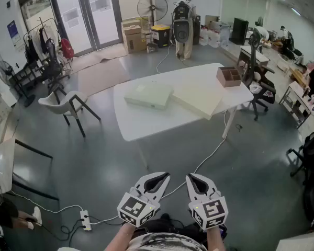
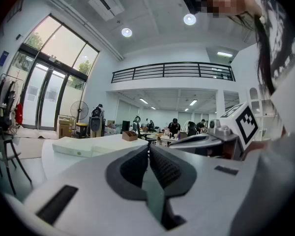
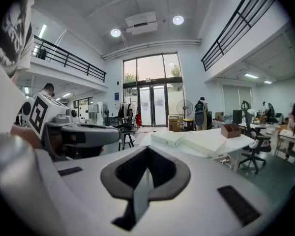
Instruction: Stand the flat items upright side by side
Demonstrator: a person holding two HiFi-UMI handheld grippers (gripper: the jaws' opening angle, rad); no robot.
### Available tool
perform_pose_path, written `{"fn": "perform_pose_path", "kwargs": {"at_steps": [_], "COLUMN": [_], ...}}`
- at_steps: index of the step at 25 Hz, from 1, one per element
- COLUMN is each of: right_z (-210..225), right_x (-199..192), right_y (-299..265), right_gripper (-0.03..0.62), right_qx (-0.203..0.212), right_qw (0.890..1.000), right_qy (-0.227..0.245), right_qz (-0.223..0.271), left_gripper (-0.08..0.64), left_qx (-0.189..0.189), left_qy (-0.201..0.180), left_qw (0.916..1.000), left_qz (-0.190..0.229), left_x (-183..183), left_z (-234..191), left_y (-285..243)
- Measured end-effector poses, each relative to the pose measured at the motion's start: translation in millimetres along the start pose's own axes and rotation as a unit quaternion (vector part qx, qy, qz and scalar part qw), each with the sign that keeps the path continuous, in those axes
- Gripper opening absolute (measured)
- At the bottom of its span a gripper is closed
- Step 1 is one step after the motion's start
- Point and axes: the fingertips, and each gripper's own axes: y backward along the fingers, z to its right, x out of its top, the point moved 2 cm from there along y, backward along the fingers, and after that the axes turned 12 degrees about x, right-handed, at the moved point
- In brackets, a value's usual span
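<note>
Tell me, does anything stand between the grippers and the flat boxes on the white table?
Nothing visible does. Between the left gripper, the right gripper and the table there is only open floor with a thin cable. The greenish box and the cream box lie flat; the brown organizer stands aside.

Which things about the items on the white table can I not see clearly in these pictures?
Contents of the brown divided box: too small in the head view, hidden by its own wall in both gripper views.
Print on the pale green flat box and the cream flat box: too small in every view; their undersides lie against the table.
Whether these two touch: too small, head view.
</note>
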Motion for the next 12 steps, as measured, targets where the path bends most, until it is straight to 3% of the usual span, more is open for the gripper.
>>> {"fn": "perform_pose_path", "kwargs": {"at_steps": [12], "right_z": [7.6], "right_x": [-7.0], "right_y": [-3.8], "right_gripper": [0.001], "right_qx": [-0.034], "right_qw": [0.999], "right_qy": [-0.008], "right_qz": [0.004], "left_gripper": [0.020], "left_qx": [-0.016], "left_qy": [0.016], "left_qw": [0.9997], "left_qz": [-0.012], "left_x": [-12.9], "left_z": [-9.9], "left_y": [-11.0]}}
